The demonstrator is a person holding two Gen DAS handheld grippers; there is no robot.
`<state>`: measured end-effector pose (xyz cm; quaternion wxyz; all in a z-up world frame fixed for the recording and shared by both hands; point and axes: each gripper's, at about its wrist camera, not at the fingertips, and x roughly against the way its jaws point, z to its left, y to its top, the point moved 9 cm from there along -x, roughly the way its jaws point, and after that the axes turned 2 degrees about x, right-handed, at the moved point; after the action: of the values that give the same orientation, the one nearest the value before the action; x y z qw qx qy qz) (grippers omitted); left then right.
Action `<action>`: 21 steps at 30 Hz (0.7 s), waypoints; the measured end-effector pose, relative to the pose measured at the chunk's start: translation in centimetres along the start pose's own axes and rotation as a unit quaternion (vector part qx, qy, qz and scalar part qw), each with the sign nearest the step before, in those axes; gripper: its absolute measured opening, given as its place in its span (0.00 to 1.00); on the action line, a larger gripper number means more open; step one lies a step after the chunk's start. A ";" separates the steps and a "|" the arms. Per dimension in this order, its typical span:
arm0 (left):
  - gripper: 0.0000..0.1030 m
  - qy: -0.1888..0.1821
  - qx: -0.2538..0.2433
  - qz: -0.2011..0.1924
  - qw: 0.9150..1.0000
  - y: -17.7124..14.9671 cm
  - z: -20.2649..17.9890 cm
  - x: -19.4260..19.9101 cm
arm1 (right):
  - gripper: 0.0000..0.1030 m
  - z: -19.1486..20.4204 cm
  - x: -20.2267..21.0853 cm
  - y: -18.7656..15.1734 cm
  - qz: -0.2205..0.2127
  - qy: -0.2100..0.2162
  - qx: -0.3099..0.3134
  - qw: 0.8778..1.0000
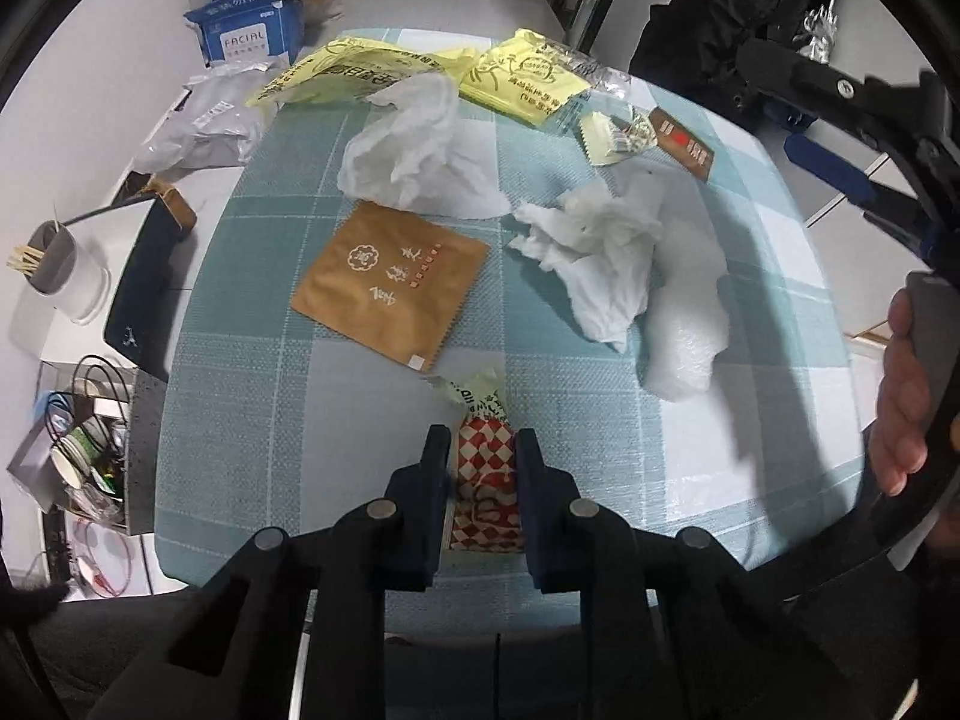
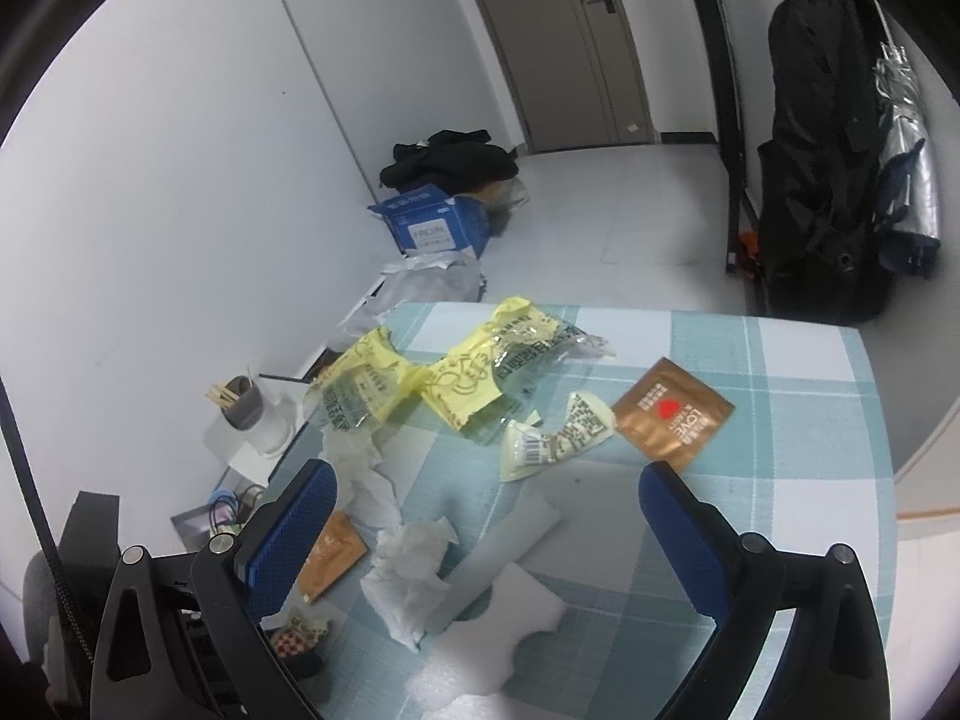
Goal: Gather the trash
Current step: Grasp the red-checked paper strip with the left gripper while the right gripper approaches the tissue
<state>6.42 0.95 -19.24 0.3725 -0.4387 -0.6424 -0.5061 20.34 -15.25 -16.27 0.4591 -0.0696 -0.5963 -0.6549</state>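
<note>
My left gripper (image 1: 482, 450) is shut on a red-and-white checkered wrapper (image 1: 485, 480) with a pale green end, at the near edge of the table; the wrapper also shows in the right wrist view (image 2: 298, 636). My right gripper (image 2: 492, 516) is open and empty, held above the table over a crumpled white tissue (image 2: 411, 576) and a white foam piece (image 2: 480, 654). On the checked tablecloth (image 1: 252, 396) lie a brown paper sachet (image 1: 390, 282), two crumpled tissues (image 1: 414, 144) (image 1: 600, 252), yellow wrappers (image 1: 522, 78), a torn pale wrapper (image 2: 555, 438) and a brown "LOVE" sachet (image 2: 672, 414).
To the table's left stand a cup of sticks (image 1: 48, 258), a dark notebook (image 1: 144, 288) and a bin of clutter (image 1: 78, 456). A blue box (image 2: 432, 225) and black clothes (image 2: 450, 159) lie on the floor by the wall. A black bag (image 2: 828, 192) hangs at right.
</note>
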 end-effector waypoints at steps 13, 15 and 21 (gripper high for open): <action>0.16 -0.048 0.104 -0.094 0.989 3.7 4.3 5.0 | 0.92 5.5 -2.8 1.2 0.063 0.065 0.034 0.995; 0.16 -0.052 0.116 -0.104 0.986 4.0 4.5 5.3 | 0.91 6.7 -4.4 0.8 0.085 0.074 0.036 0.993; 0.16 -0.052 0.112 -0.134 0.983 4.3 4.7 6.7 | 0.88 9.8 -9.3 -1.1 0.137 0.063 0.061 0.987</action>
<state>8.02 7.24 -12.63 0.3145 -0.3299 -0.7662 -0.4530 20.45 -2.28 -20.26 0.5849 -0.0812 -0.5894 -0.5512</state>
